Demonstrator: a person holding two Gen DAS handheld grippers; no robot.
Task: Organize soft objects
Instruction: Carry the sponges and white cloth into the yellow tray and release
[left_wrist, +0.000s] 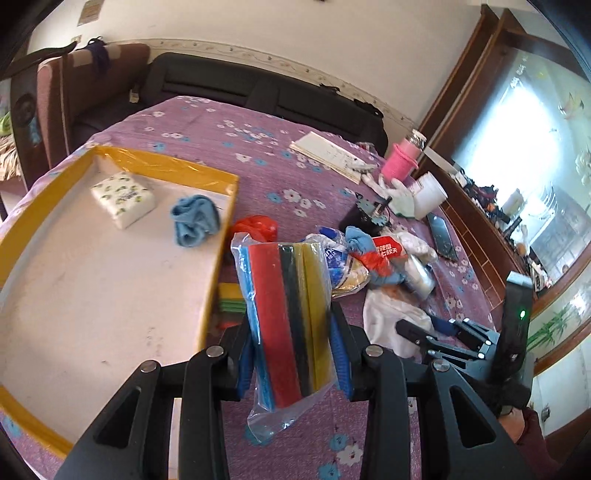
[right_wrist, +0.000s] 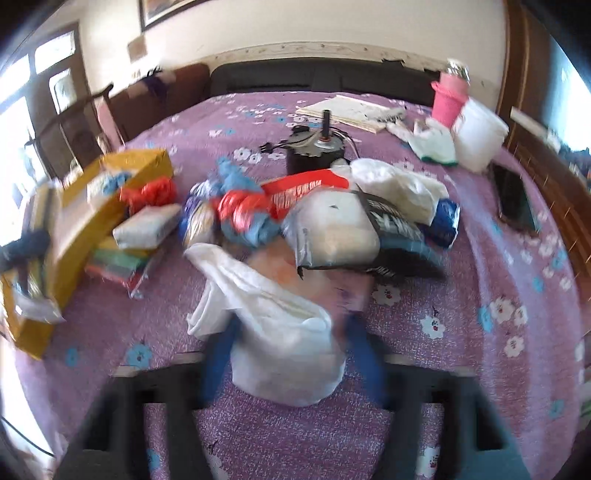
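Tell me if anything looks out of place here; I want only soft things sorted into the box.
A hard black motor with a shaft and a phone sit on the purple cloth by the soft pile. Otherwise normal: left gripper holds the sponge pack; yellow box holds tissues and a blue cloth.

The pack of sponges (left_wrist: 286, 325) is wrapped in glossy clear plastic. Left of it, the yellow tray (left_wrist: 218, 236) has shiny taped walls and a matt white floor, holding a fuzzy blue cloth (left_wrist: 194, 219). Beneath lies the matt purple floral bedspread (left_wrist: 229, 140).
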